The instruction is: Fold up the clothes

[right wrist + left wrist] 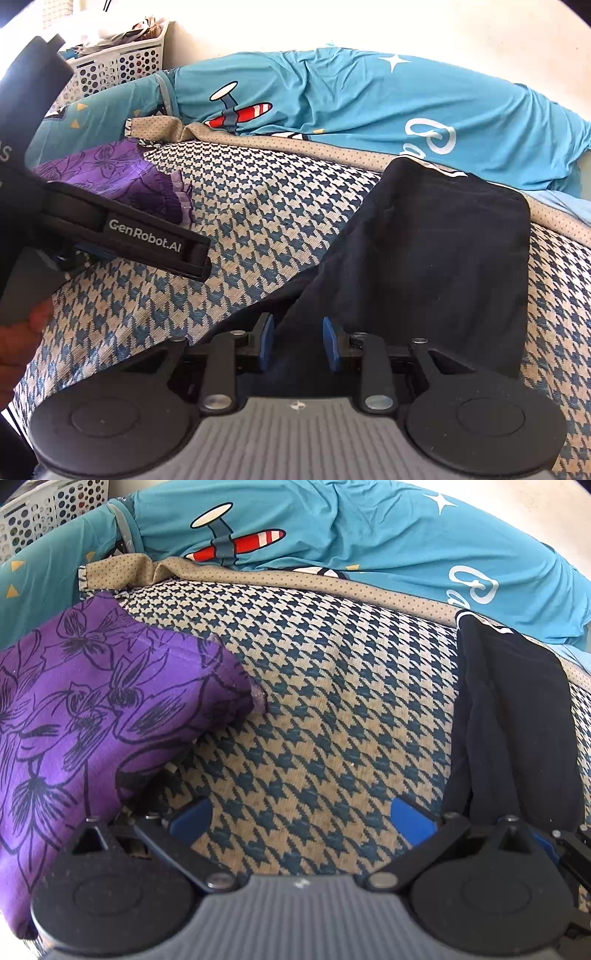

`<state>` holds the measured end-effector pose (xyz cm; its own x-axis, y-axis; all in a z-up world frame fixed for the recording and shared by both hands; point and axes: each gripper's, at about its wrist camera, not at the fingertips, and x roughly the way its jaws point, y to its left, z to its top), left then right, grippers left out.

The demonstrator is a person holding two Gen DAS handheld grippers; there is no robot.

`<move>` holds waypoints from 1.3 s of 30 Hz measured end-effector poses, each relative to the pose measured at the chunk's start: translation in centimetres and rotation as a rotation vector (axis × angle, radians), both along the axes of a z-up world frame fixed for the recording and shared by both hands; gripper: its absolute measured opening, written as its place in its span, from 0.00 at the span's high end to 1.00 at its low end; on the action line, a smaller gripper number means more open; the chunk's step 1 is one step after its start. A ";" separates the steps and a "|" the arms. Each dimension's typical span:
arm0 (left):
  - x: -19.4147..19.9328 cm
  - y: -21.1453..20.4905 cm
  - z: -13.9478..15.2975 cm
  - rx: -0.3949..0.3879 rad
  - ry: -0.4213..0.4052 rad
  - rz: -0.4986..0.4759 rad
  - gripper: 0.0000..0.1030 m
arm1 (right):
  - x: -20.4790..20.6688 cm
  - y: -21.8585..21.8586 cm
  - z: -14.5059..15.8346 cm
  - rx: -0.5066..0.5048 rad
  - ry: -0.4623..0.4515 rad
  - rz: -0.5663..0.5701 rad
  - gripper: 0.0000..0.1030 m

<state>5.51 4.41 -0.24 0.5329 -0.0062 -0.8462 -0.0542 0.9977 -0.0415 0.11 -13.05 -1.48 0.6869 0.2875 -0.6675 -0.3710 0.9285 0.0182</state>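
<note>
Your right claw (298,341) has its jaws a little apart around the dark cloth (436,251) on the bed (258,206), not pinching it. Your left claw (301,814) is wide open and empty. Lift now and the cloth could slip out.

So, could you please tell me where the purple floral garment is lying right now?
The purple floral garment lies at the left of both views on the houndstooth blanket, below the teal bedsheet.

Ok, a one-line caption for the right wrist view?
Right claw open around a dark folded garment on the houndstooth cover.
</note>
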 end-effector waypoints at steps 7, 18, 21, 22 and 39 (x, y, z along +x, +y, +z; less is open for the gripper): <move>0.2 0.5 -0.4 -0.049 0.028 0.026 0.00 | 0.9 0.6 -0.8 -0.028 0.023 0.013 0.72; 0.0 0.5 -0.2 -0.048 0.017 0.032 0.00 | 1.4 0.1 -0.6 0.001 0.026 -0.019 0.92; -0.2 0.8 0.3 -0.048 -0.004 0.045 0.00 | 1.2 -0.4 0.2 0.054 0.009 -0.046 0.92; -0.3 0.9 0.4 -0.048 -0.010 0.047 0.00 | 1.1 -0.6 0.4 0.078 -0.001 -0.052 0.92; -0.2 1.0 0.6 -0.026 -0.023 0.072 0.00 | 3.7 0.5 -2.0 0.255 0.041 -0.078 0.90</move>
